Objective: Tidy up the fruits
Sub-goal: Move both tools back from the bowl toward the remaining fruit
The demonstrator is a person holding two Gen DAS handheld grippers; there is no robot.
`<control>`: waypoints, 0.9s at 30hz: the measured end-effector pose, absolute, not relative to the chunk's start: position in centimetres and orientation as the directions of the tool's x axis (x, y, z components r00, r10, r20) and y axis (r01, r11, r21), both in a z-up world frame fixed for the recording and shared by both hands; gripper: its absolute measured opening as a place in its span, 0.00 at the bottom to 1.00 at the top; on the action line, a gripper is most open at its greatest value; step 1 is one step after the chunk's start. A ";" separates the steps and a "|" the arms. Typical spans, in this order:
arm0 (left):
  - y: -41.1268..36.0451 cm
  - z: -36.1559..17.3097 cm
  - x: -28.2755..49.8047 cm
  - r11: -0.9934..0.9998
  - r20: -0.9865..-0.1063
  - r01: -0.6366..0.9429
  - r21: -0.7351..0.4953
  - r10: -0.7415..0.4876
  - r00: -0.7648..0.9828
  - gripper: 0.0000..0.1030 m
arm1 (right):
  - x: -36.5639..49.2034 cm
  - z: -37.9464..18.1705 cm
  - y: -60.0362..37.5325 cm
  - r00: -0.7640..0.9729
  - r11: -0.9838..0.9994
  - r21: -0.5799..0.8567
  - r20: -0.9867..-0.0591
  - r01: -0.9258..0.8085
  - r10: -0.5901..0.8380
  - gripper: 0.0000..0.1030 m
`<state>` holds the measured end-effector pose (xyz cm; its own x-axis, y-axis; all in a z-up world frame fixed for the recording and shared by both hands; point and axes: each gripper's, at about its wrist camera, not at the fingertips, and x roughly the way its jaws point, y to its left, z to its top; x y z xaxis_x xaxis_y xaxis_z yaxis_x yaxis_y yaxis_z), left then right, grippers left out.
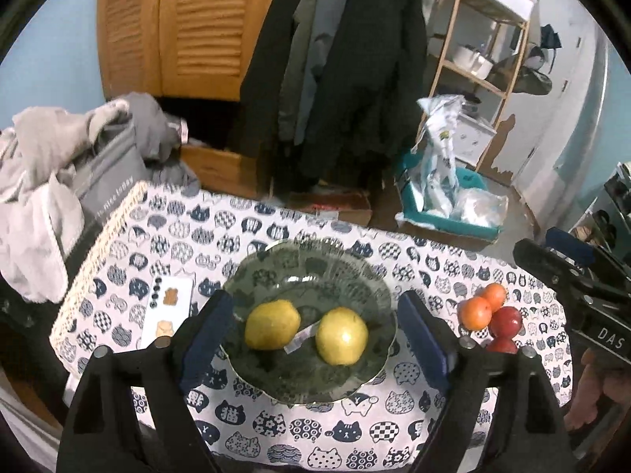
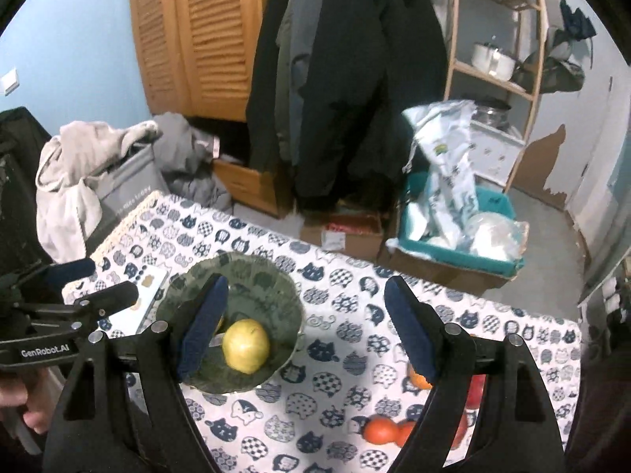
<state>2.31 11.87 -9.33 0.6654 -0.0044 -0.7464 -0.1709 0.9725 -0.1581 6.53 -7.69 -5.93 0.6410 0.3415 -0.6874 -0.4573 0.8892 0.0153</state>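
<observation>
So the left gripper (image 1: 315, 335) sits bottom center of its view with jaws wide apart and nothing pinched; the right gripper (image 2: 303, 327) is the same, jaws apart and empty. Framed between the left one's fingers is the dark green scalloped plate (image 1: 315, 272) on the cat-print tablecloth (image 1: 394, 425), holding two yellow-green pears (image 1: 272, 325) side by side in a left-to-right row with a small white label between them. Their stem ends are too hard to make out. Off the plate at right, oranges (image 1: 475, 313) and red apples (image 1: 508, 321) cluster touching on the cloth. Further back, upper right, a teal bin (image 1: 469, 181) holds plastic bags.
</observation>
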 end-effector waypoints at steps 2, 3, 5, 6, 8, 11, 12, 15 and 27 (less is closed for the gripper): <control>11.2 -8.6 2.0 0.976 -0.730 -0.159 -0.146 0.002 0.683 0.85 | 6.1 -5.3 -8.4 0.653 0.891 0.021 -0.673 -0.453 0.348 0.80; 10.9 -8.3 1.9 0.978 -0.724 -0.153 -0.143 0.002 0.690 0.85 | 5.8 -4.9 -8.9 0.662 0.893 0.021 -0.663 -0.450 0.350 0.80; 10.4 -7.6 1.6 0.980 -0.708 -0.141 -0.139 0.001 0.706 0.85 | 5.4 -4.3 -9.6 0.678 0.896 0.015 -0.648 -0.444 0.347 0.80; 10.1 -7.3 1.4 0.982 -0.701 -0.135 -0.135 0.001 0.713 0.88 | 5.1 -4.0 -10.1 0.687 0.897 0.011 -0.640 -0.441 0.345 0.80; 9.5 -6.8 1.3 0.984 -0.688 -0.127 -0.125 0.007 0.725 0.90 | 4.6 -3.4 -10.8 0.699 0.899 0.007 -0.626 -0.438 0.346 0.80; 8.5 -6.1 1.2 0.986 -0.674 -0.108 -0.123 -0.003 0.739 0.90 | 4.1 -2.9 -12.0 0.713 0.903 0.004 -0.613 -0.429 0.341 0.80; 8.2 -5.9 1.2 0.987 -0.671 -0.102 -0.123 -0.007 0.741 0.90 | 3.9 -2.8 -12.4 0.714 0.904 0.003 -0.612 -0.427 0.340 0.80; 7.2 -5.5 1.2 0.989 -0.665 -0.081 -0.124 -0.022 0.747 0.90 | 3.3 -2.5 -13.8 0.722 0.910 0.006 -0.606 -0.415 0.334 0.80; 2.6 -5.0 1.7 0.993 -0.659 0.010 -0.116 -0.085 0.747 0.91 | 1.9 -2.1 -19.1 0.762 0.938 -0.006 -0.585 -0.348 0.279 0.80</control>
<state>1.74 2.65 -4.97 0.7470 -0.0850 -0.6594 0.0102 0.9931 -0.1165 1.94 -19.12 -2.12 0.7615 0.2786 -0.5852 -0.3477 0.9376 -0.0062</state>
